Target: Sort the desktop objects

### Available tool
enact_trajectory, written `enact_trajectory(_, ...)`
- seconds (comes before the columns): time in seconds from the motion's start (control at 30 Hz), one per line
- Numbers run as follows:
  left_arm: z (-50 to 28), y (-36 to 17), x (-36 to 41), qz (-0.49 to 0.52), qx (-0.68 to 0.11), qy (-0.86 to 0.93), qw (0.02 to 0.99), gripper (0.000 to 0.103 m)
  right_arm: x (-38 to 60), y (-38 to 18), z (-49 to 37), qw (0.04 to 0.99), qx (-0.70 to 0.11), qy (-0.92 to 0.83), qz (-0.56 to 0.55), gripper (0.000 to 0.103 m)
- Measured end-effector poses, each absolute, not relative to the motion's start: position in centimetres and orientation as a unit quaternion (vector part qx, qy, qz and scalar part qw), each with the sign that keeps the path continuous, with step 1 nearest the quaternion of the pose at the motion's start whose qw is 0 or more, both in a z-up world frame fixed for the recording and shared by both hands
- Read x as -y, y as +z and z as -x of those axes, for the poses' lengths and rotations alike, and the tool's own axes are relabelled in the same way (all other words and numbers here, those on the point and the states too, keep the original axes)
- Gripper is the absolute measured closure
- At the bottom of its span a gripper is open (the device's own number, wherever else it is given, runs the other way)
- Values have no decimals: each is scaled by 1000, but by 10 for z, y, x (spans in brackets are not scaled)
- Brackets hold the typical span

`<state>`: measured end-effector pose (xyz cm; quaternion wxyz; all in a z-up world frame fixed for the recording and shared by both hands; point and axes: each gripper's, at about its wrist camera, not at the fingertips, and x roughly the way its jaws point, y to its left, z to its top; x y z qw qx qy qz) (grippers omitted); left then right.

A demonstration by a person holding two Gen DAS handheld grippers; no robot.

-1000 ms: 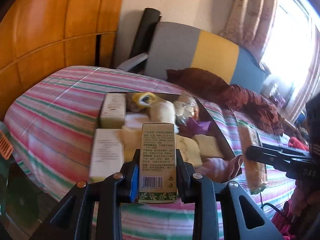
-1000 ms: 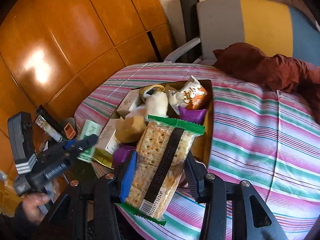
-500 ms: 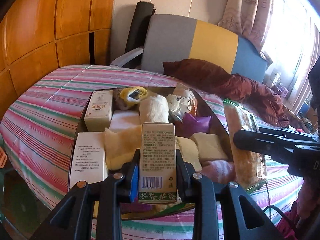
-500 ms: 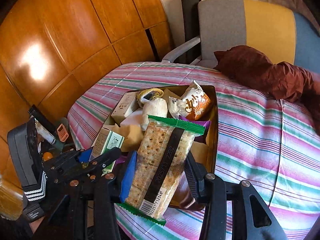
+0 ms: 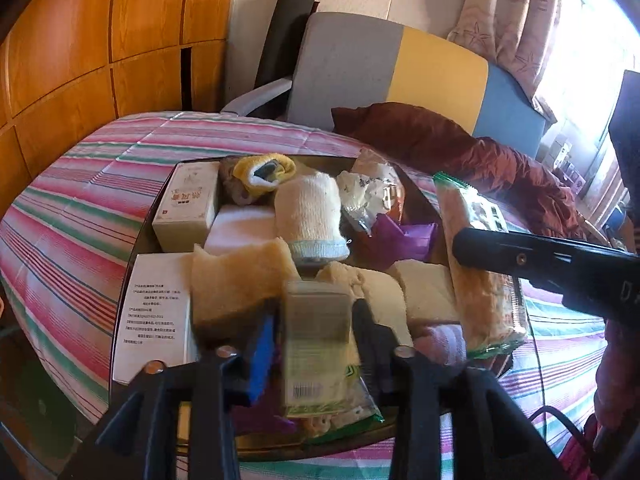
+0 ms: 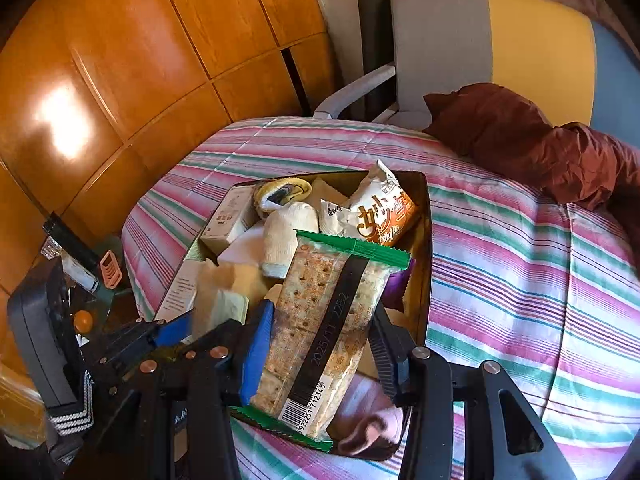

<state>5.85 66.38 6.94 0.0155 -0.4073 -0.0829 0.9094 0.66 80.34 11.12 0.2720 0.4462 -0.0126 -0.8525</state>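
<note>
A dark tray [image 5: 424,204] [image 6: 425,248] lies on the striped bedspread, full of boxes, socks, cloths and snack packets. My left gripper [image 5: 314,344] is over the tray's near end. Its jaws look spread, and the small green-printed box [image 5: 316,344] between them is blurred and seems to be dropping free. In the right wrist view this gripper [image 6: 176,330] shows at the left with the pale box [image 6: 220,300] by its tip. My right gripper [image 6: 320,340] is shut on a green-edged cracker packet [image 6: 320,328] above the tray's near right side; the packet also shows in the left wrist view [image 5: 476,264].
In the tray lie white boxes [image 5: 188,204], a yellow sock [image 5: 264,172], a cream sock [image 5: 310,216], an orange snack bag [image 6: 384,212] and a purple packet [image 5: 400,236]. A maroon garment [image 6: 532,140] lies at the back. A chair [image 5: 400,64] stands behind, wooden panels [image 6: 120,60] to the left.
My left gripper has moved forward over the tray and its jaws have spread; the green-printed box is now blurred and slipping down. The right gripper still holds the cracker packet.
</note>
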Motion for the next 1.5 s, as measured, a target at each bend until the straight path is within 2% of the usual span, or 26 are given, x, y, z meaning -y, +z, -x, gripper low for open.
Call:
enact_trajectory(0.27, -64, 65, -648, 408, 114, 905, 13, 51, -792, 93, 12, 280, 16, -838, -469, 54)
enact_trajectory(0.37, -67, 67, -642, 404, 117, 907, 4, 51, -789, 89, 15, 282, 24, -834, -473, 50)
enact_trajectory(0.57, -78, 78, -636, 391, 102, 915, -15, 51, -792, 90, 9, 276, 30, -838, -470, 50)
enact_trajectory(0.7, -84, 90, -635, 379, 91, 920, -29, 49, -797, 100, -4, 265, 26, -850, -454, 44)
enact_trajectory(0.77, -87, 95, -635, 375, 87, 922, -36, 45, -799, 105, -13, 256, 19, -858, -445, 39)
enact_trajectory(0.9, -92, 104, -635, 370, 88, 924, -47, 44, -801, 110, -30, 243, 2, -869, -431, 36)
enact_trajectory(0.93, -93, 106, -636, 373, 84, 923, -54, 39, -801, 110, -35, 241, -1, -871, -429, 34)
enact_trajectory(0.97, -93, 107, -636, 375, 83, 922, -58, 27, -801, 110, -40, 239, -4, -872, -427, 33)
enact_trajectory(1.03, -94, 110, -638, 379, 82, 919, -68, 19, -802, 109, -49, 236, -11, -874, -425, 32)
enact_trajectory(1.13, -99, 115, -639, 369, 88, 923, -65, 19, -801, 107, -58, 236, -16, -874, -424, 32)
enact_trajectory(1.5, -110, 137, -659, 342, 28, 931, -125, 20, -806, 104, -74, 237, -15, -877, -418, 32)
